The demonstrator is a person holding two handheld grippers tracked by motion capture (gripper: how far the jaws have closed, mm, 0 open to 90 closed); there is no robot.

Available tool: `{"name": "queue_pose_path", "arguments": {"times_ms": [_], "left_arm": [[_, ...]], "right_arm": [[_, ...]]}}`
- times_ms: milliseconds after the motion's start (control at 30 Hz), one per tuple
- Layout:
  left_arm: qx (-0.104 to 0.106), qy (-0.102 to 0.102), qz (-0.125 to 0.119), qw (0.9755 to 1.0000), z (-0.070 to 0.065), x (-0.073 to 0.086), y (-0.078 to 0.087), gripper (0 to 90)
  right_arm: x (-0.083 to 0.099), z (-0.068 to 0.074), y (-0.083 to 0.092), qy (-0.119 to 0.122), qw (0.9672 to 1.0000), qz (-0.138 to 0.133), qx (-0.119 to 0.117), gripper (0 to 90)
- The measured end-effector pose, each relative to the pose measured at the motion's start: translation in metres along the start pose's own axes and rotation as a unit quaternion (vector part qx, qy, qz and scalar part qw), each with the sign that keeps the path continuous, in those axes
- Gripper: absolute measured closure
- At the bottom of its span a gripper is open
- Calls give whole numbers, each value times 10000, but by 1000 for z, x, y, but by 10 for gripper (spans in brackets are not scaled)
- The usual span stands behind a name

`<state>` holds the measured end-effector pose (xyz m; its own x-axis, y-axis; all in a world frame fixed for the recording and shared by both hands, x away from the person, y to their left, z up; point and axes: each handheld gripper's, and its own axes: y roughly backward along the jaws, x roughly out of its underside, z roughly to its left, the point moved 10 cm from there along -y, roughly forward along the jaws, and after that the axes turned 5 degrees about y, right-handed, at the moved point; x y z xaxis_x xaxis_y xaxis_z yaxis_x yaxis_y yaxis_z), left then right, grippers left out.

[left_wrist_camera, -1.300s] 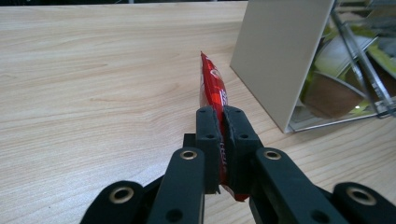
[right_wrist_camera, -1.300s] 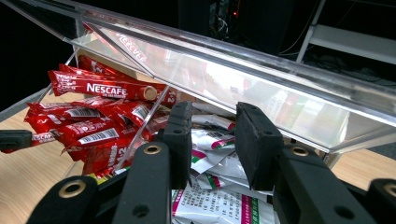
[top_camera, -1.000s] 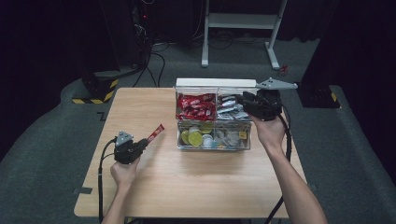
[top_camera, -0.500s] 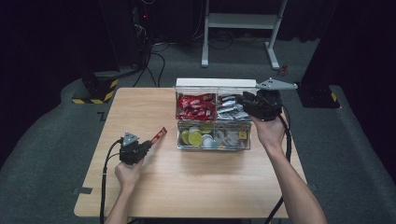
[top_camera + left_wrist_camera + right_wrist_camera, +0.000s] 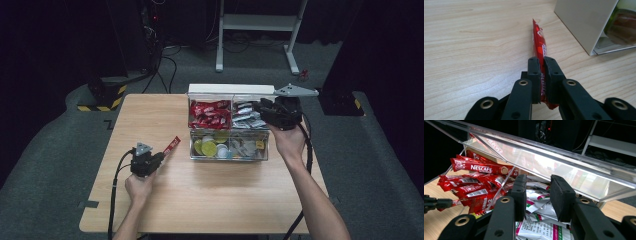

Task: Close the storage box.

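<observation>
On the wooden table [image 5: 210, 195], left tongs [image 5: 541, 66] pinch a red Nescafé stick [image 5: 539, 45]; right tongs [image 5: 538, 195] gape over the clear organizer box [image 5: 227, 150].

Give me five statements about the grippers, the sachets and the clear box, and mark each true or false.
1. The left gripper is shut on a red sachet. True.
2. The right gripper grips a white sachet. False: its jaws stand open above the white sachets, holding nothing.
3. The clear box sits on the floor. False: it stands on the wooden table.
4. The red sachets in the box fill the back left compartment. True.
5. The held red sachet lies inside the box. False: it is outside, left of the box.
</observation>
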<state>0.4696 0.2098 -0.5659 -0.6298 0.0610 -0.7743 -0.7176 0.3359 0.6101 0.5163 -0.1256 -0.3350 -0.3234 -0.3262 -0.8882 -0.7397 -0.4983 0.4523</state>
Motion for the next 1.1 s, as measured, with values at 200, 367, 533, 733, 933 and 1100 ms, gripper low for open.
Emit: {"name": "queue_pose_path", "arguments": {"times_ms": [200,367,533,733,933,1100], "left_arm": [[-39,-91,83,9999,-3,4,-4,822],[-51,-23,171,9998,0,8,-6,763],[-29,-14,163,9999,-2,8,-5,684],[-101,147,31,9998,9,7,6,576],[-280,187,4,9994,19,13,9,539],[-466,271,22,9985,33,22,15,523]], "right_arm": [[-1,0,2,24,10000,-7,26,660],[-2,0,4,42,10000,2,41,653],[-3,1,6,-14,10000,-33,35,639],[-2,0,11,4,10000,-67,42,631],[-1,-3,15,-15,10000,-75,61,620],[4,-3,14,-16,10000,-32,59,618]]}}
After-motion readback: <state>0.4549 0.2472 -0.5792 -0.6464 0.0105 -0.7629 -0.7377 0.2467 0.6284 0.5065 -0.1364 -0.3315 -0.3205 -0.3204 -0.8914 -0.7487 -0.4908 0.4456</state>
